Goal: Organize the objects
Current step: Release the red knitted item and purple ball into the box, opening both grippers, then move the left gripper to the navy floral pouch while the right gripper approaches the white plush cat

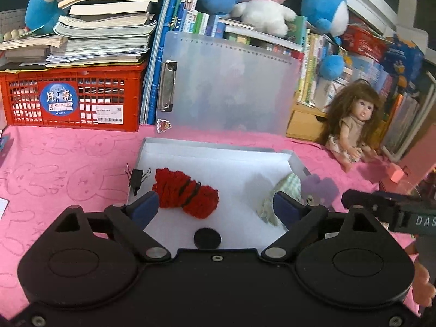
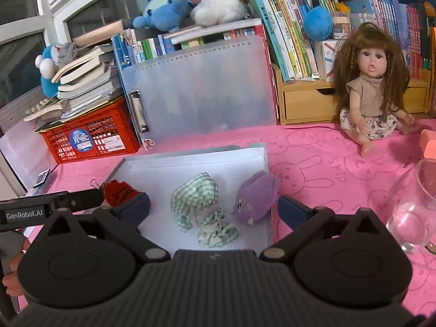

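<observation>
Red yarn (image 1: 188, 197) lies at the left edge of the shallow white box (image 1: 218, 160), a black clip (image 1: 137, 178) on that rim. Checked cloth (image 2: 194, 200) sits mid-box; the purple plush (image 2: 254, 199) rests against its right edge. Left gripper (image 1: 215, 207) and right gripper (image 2: 214, 208) both gape wide, holding nothing.

Both wrist views look down, close, sharing the white tray (image 1: 297, 163).
</observation>
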The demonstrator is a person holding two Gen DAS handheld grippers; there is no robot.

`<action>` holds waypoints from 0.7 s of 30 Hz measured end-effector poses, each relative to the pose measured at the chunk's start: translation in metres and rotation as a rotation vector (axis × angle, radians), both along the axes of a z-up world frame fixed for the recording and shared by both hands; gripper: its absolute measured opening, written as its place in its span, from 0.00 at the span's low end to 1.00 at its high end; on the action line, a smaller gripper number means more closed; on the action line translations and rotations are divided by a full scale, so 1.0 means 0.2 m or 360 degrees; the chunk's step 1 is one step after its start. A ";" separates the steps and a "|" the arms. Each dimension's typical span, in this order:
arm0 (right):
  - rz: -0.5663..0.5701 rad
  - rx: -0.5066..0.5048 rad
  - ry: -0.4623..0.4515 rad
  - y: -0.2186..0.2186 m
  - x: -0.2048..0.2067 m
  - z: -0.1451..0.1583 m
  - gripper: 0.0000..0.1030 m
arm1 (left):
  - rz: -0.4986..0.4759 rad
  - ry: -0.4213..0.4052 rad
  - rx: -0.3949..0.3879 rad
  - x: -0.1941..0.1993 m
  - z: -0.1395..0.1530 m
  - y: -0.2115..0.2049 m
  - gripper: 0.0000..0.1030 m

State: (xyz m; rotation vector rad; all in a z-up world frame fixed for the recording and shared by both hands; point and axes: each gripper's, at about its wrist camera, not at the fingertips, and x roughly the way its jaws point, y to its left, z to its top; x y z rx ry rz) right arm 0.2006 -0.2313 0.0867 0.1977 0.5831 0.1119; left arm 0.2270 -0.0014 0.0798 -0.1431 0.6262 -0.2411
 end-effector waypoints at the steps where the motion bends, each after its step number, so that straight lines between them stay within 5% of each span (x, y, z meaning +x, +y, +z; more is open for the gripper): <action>1: 0.0003 -0.0009 -0.0013 0.00 -0.02 0.01 1.00 | -0.0008 0.0005 -0.0001 -0.02 0.00 0.01 0.88; 21: 0.0073 -0.0146 -0.0089 0.04 -0.40 -0.01 1.00 | -0.0114 -0.0101 0.0095 -0.52 0.01 0.12 0.89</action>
